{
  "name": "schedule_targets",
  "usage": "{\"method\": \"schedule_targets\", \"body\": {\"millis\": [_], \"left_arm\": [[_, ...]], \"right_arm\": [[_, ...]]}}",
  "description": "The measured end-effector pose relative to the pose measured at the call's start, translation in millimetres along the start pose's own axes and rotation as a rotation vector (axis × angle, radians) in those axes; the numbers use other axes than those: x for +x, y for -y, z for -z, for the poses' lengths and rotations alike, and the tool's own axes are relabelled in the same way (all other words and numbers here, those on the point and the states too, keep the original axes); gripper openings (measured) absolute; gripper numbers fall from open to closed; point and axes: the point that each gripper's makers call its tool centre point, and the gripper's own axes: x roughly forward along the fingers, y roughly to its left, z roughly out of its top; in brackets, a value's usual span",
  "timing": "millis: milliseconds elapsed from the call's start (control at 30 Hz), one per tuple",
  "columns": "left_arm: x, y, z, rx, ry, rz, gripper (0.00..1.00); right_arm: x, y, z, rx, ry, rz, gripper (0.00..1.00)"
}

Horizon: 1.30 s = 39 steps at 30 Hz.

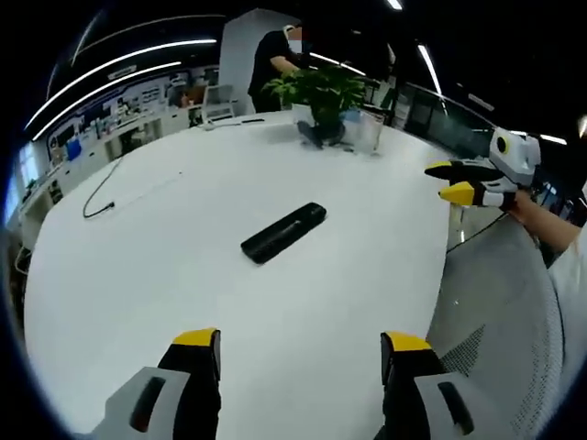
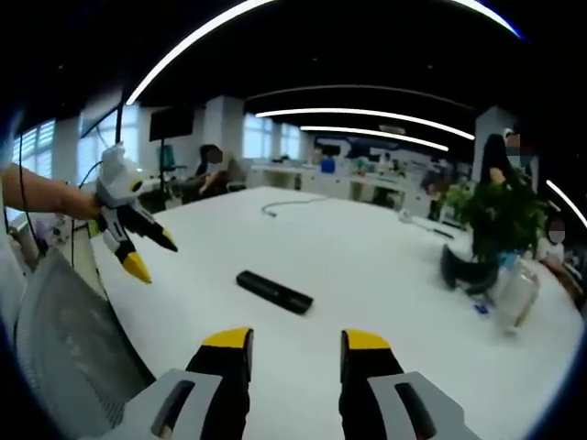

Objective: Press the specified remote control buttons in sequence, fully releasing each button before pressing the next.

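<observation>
A black remote control (image 1: 283, 232) (image 2: 273, 291) lies flat on the white round table (image 1: 165, 284) (image 2: 367, 266), untouched. My left gripper (image 1: 301, 353) hovers above the table short of the remote, jaws wide open with nothing between them; in the right gripper view it (image 2: 154, 257) is held in a hand at the left, off the table edge. My right gripper (image 2: 297, 353) also stands open and empty, pointing at the remote from its other side; in the left gripper view it (image 1: 449, 181) hangs beyond the table's right edge.
A potted plant (image 1: 321, 96) (image 2: 500, 220) and a clear container (image 1: 362, 133) (image 2: 514, 293) stand at the far side of the table. A black cable (image 1: 101, 197) (image 2: 275, 206) trails across it. A grey mesh chair (image 1: 514, 312) (image 2: 55, 339) sits by the table edge. A person (image 1: 275, 55) stands behind the plant.
</observation>
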Motion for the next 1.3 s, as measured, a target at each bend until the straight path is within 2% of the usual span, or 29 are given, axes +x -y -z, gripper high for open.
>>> {"method": "schedule_targets", "body": {"millis": [333,433,600,667,800,967,1133,1300], "left_arm": [[20,-14.0,-19.9,-0.048,-0.009,0.063,0.67],[25,-17.4,-26.1,-0.091,-0.003,0.087,0.64],[34,-24.7,-33.2,-0.117,0.001,0.096,0.62],[39,-26.5,-33.5,-0.115,-0.015,0.099,0.62],[48,-32.0,-31.0,-0.042,-0.077,0.092,0.62],[59,-42.1,-33.9,0.114,-0.152,0.063,0.62],[69,-47.3,-40.1,0.254,-0.209,0.054,0.63],[82,-45.9,-47.3,0.313,-0.233,0.061,0.63]], "right_arm": [[1,2,4.3,0.001,-0.014,0.002,0.33],[1,1,3.9,0.002,-0.013,-0.002,0.32],[0,0,4.0,-0.002,-0.016,-0.005,0.31],[0,-1,4.1,-0.005,-0.019,-0.004,0.3],[0,-2,2.6,-0.004,-0.016,-0.011,0.3],[0,-7,-0.4,-0.009,-0.002,-0.03,0.27],[3,-10,6.1,-0.043,-0.046,-0.029,0.25],[3,-7,14.9,-0.019,-0.091,-0.028,0.16]]}}
